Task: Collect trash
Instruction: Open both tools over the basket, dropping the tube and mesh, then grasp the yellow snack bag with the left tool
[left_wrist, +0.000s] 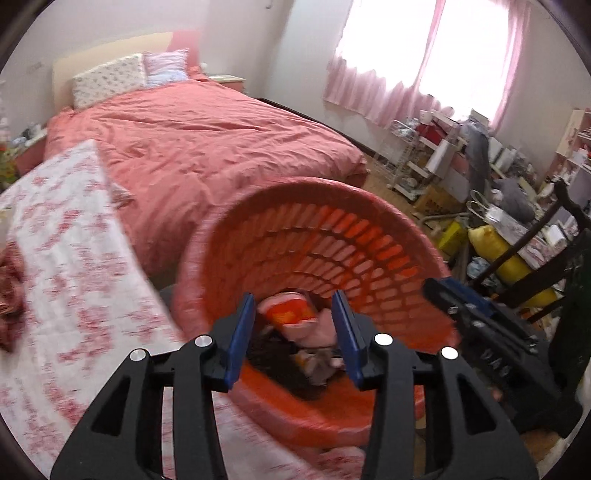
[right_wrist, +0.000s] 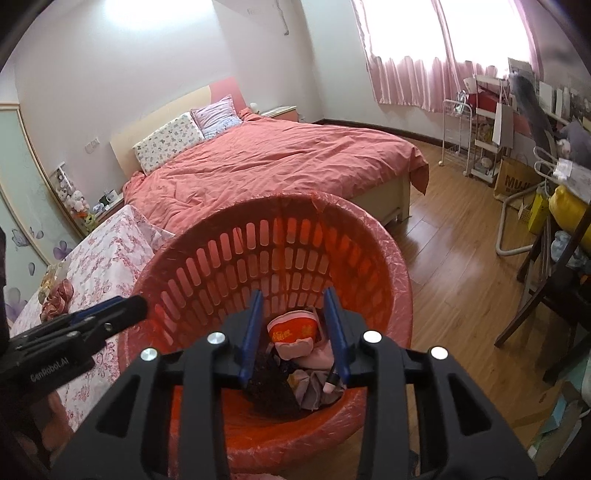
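Left wrist view: left gripper (left_wrist: 293, 332) aimed down into red slotted basket (left_wrist: 369, 236), jaws spread, nothing between the pads, only the basket's contents seen through the gap. Trash heap (left_wrist: 295, 332) at the basket bottom: orange-and-pink wrapper (left_wrist: 291, 314) uppermost, pink crumpled stuff beside it, a dark clump nearer the camera. Red plastic liner (left_wrist: 192, 273) folded over the rim. Right gripper (left_wrist: 476, 317) showing at the right edge of the basket, just outside the rim. Picture blurred, especially over the floral cloth (left_wrist: 66, 258) at near left. Bed with coral cover (left_wrist: 207, 147) far behind the basket.

Right wrist view: right gripper (right_wrist: 295, 328) likewise over the basket (right_wrist: 229, 258) mouth, jaws parted and pinching nothing, the wrapper (right_wrist: 293, 328) and the crumpled trash (right_wrist: 306, 384) lying loose below. Left gripper (right_wrist: 92, 321) entering from the left, its tip close by the basket's left rim; contact with the rim unclear. Wooden floor (right_wrist: 450, 266) to the right, cluttered shelves and a dark chair (right_wrist: 546, 295) further right.
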